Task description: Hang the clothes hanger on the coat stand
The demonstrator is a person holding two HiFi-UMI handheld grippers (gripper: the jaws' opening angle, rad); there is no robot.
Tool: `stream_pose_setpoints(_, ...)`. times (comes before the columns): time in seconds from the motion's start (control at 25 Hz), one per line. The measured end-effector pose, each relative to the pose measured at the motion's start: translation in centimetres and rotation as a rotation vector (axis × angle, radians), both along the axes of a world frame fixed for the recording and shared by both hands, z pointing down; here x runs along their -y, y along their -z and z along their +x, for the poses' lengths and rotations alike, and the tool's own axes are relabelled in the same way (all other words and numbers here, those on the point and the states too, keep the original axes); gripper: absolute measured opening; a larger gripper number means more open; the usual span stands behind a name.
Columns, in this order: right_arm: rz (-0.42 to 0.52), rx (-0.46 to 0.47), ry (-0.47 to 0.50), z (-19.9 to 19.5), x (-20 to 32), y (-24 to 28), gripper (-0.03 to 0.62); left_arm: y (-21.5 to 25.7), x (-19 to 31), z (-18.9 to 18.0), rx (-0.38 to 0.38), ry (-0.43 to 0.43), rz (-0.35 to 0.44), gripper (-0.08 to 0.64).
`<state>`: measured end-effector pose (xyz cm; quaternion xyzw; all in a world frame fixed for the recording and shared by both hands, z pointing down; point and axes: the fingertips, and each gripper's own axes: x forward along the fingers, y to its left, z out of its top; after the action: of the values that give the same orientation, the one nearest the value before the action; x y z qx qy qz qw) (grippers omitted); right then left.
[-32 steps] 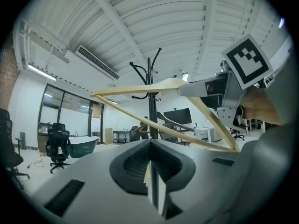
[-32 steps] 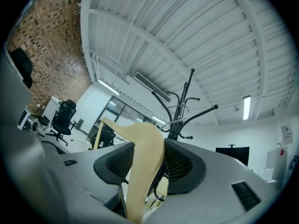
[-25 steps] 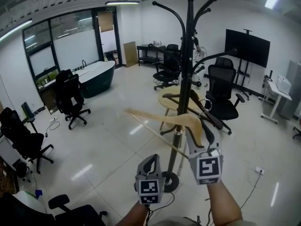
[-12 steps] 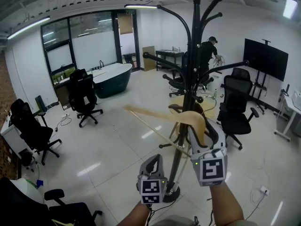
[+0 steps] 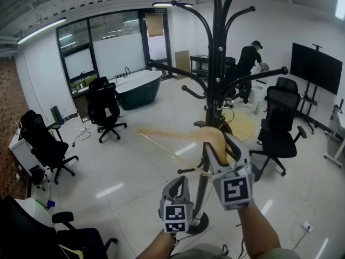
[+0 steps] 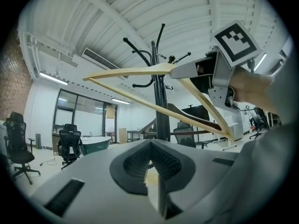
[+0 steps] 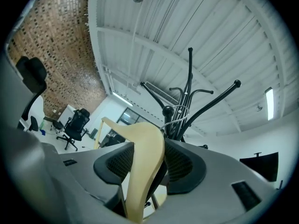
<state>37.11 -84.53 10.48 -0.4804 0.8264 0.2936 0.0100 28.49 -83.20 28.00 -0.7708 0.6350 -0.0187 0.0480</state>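
Observation:
A pale wooden hanger (image 5: pixel 180 135) is raised in front of the black coat stand (image 5: pixel 216 63), below its curved arms. My right gripper (image 5: pixel 222 144) is shut on the hanger's middle, next to the pole. In the right gripper view the hanger (image 7: pixel 142 167) sits between the pads, and its wire hook (image 7: pixel 181 112) is close to a knobbed arm tip (image 7: pixel 167 111). My left gripper (image 5: pixel 178 186) hangs lower, left of the pole, shut with nothing in it. In the left gripper view a dark hanger (image 6: pixel 196 120) shows on the stand (image 6: pixel 161 101) behind the pale hanger (image 6: pixel 135 71).
Black office chairs (image 5: pixel 105 109) stand on the left and another chair (image 5: pixel 280 128) on the right. A dark bathtub (image 5: pixel 139 88) is at the back, a person (image 5: pixel 249 61) beside a desk, and a screen (image 5: pixel 315 66) on the far right. The stand's round base (image 5: pixel 197 223) rests on glossy floor.
The right gripper has carried the pale hanger a little higher and closer to the pole. The left gripper has stayed low. The head view has swung up and left, bringing the person into view.

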Motion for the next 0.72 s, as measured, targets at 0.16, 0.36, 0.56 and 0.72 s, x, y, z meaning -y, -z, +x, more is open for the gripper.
stream_pose_setpoints(0.16, -0.019, 0.009, 0.016, -2.3, 1.2, 0.0, 0.189, 0.6, 0.6, -2.1, 0.016, 0.006, -0.005, 0.017)
stream_pose_setpoints(0.36, -0.033, 0.01, 0.016, -4.3, 1.9, -0.2, 0.189, 0.5, 1.0, -3.9, 0.027, -0.002, -0.013, 0.017)
stream_pose_setpoints(0.56, -0.054, -0.041, 0.001, -5.3, 3.6, -1.3, 0.189, -0.3, 2.1, -4.4, 0.023, -0.022, -0.025, 0.017)
stream_pose_setpoints(0.72, -0.077, -0.056, -0.005, -5.3, 5.0, -1.9, 0.189, -0.5, 2.5, -4.4, 0.022, -0.026, -0.036, 0.018)
